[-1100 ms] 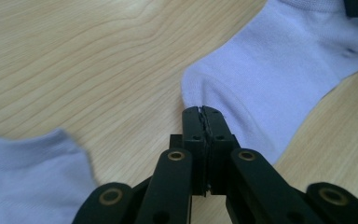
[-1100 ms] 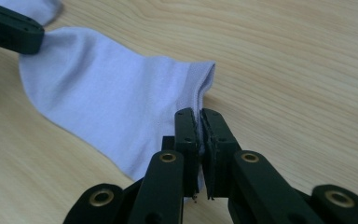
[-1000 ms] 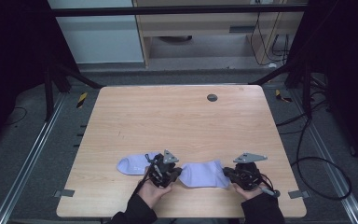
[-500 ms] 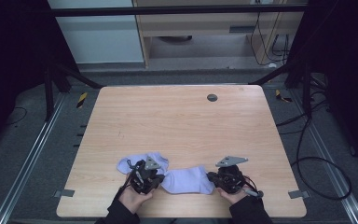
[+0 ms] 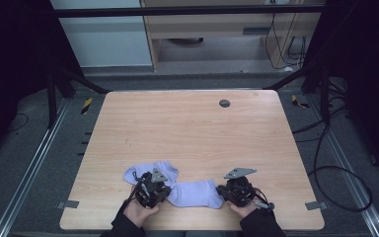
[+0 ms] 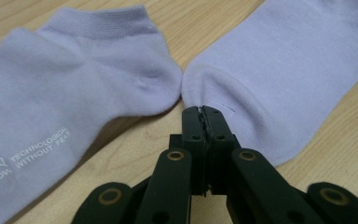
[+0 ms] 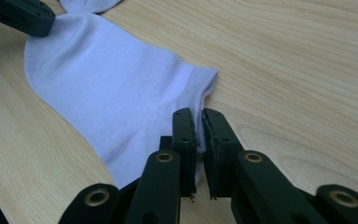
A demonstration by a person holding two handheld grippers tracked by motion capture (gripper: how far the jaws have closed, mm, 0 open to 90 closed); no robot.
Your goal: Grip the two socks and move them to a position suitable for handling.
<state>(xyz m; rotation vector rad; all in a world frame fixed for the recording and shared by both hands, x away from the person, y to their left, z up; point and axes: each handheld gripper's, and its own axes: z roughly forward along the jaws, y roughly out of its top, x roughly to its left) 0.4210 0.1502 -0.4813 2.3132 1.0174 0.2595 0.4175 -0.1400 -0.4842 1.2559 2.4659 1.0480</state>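
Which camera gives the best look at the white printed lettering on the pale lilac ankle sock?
The left gripper view: the pale lilac ankle sock lies close up there and the white lettering is readable. In the high view that sock is small, its print too tiny to see. The right gripper view catches just its tip.

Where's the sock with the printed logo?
High view: the logo sock lies near the table's front edge, left of centre, beside the plain sock, just past the left gripper.

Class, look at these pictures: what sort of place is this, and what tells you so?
Probably a lab or workshop recording bay: a bare wooden table inside a dark metal frame, loose cables on grey carpet, and floor rails alongside.
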